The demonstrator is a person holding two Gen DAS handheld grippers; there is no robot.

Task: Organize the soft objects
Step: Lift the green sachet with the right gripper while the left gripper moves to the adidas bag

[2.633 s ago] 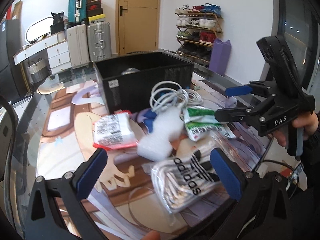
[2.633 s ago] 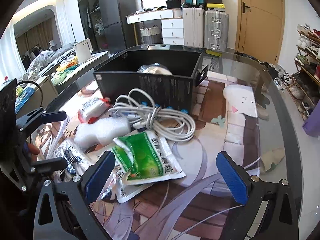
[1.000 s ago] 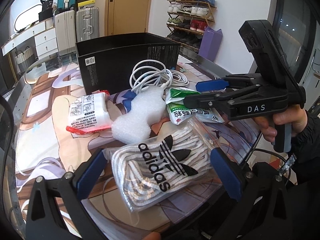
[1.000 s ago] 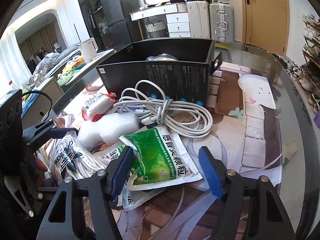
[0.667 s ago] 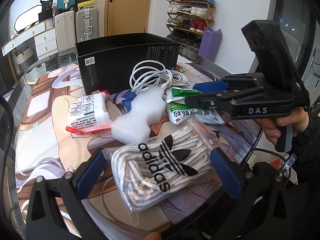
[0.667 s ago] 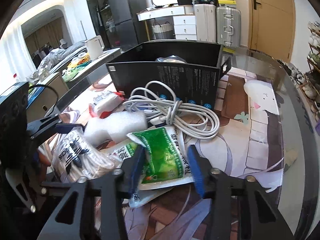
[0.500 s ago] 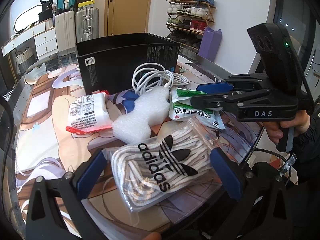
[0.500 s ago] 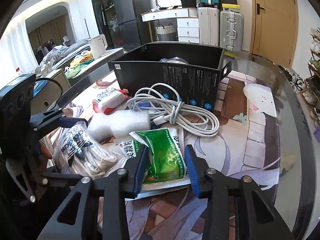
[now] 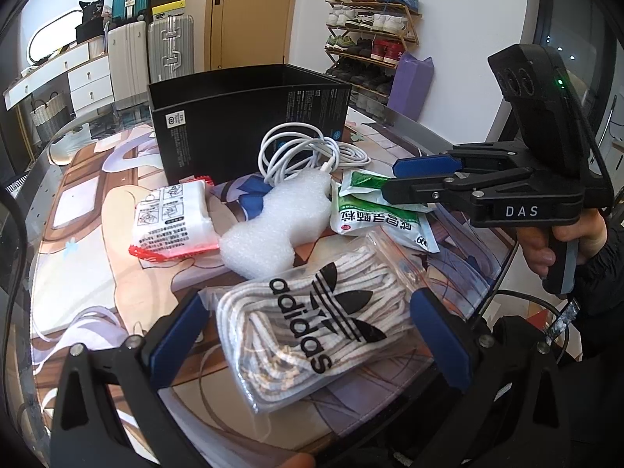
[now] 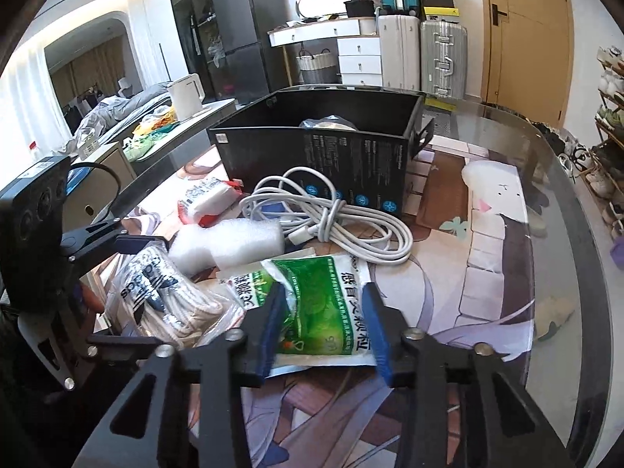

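The sorting has barely started, I judge: the black box (image 10: pixel 319 156) near the far edge of the table (image 10: pixel 553 202) holds only one wrapped bundle (image 10: pixel 329 123), while the rest of the soft things lie loose on the table in front of it. Those are a coiled white cable (image 10: pixel 331 222) just before the box wall, a piece of white foam (image 9: pixel 277 222) beside it, a red-edged white packet (image 9: pixel 171 220) further toward the table's left side, a green and white pouch (image 10: pixel 323 304) and a clear bag of shoelaces (image 9: pixel 312 323) at the near edge. The right gripper (image 10: pixel 323 323) points down at a slant over the near edge, its blue pads (image 10: pixel 271 323) on either side of the green pouch; its jaws are opening at this moment with the pouch between them, and I cannot tell whether the pads press on it. The left gripper (image 9: pixel 308 335) also tilts downward, spread wide around the bag of shoelaces with a gap on each side, so it grips nothing. A hand (image 9: pixel 561 241) in a dark sleeve holds the right gripper's handle. Five items remain to be boxed.
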